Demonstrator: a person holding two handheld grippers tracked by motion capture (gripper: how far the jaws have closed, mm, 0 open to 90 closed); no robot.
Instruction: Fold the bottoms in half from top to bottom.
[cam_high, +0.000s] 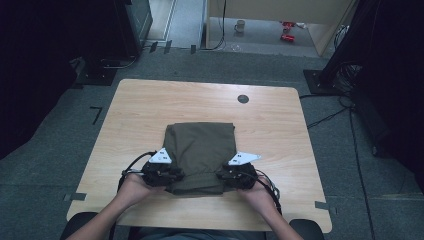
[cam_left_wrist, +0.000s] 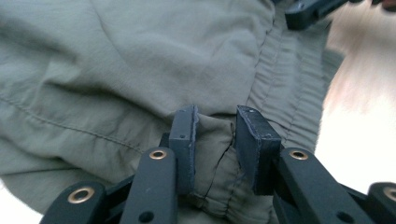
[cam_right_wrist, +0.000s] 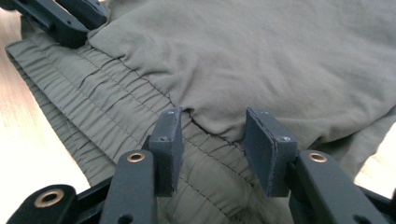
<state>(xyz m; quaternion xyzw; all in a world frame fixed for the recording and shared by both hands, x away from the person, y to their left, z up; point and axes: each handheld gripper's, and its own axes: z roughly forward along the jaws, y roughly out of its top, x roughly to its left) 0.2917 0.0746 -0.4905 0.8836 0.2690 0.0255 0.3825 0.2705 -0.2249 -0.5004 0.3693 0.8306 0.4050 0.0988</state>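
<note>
Wooden table (cam_high: 150, 105) carries a folded olive garment (cam_high: 201, 150), lying between both grippers and ahead of their jaws. Left gripper (cam_left_wrist: 215, 140): jaws part-closed, fabric bunched between, apparently pinching the near edge by the elastic waistband (cam_right_wrist: 88, 109). Right gripper (cam_right_wrist: 212, 142): jaws spread astride the fold, not yet gripping, probably set for a paired lift.
</note>
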